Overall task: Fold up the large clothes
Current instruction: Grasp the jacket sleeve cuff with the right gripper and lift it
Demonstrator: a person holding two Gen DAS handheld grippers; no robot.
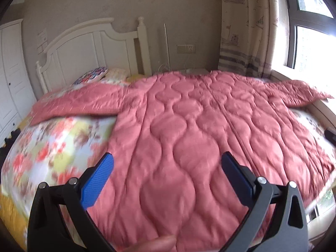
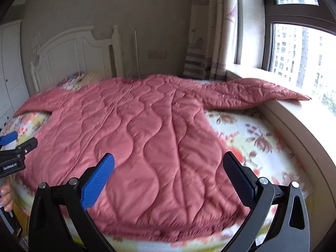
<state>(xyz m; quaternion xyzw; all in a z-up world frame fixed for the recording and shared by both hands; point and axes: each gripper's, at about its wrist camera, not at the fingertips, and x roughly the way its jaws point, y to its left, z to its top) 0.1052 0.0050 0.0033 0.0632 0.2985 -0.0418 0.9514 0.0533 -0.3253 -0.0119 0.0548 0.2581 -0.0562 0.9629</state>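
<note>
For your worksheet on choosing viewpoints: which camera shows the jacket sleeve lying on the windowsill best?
The right wrist view: the sleeve appears whole and sharp, its tip resting on the windowsill. The left wrist view shows it smaller, blurred, near the frame edge.

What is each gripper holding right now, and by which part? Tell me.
Nothing is held. The left gripper and the right gripper are both open above the pink quilted coat, which lies spread flat on the bed.
</note>
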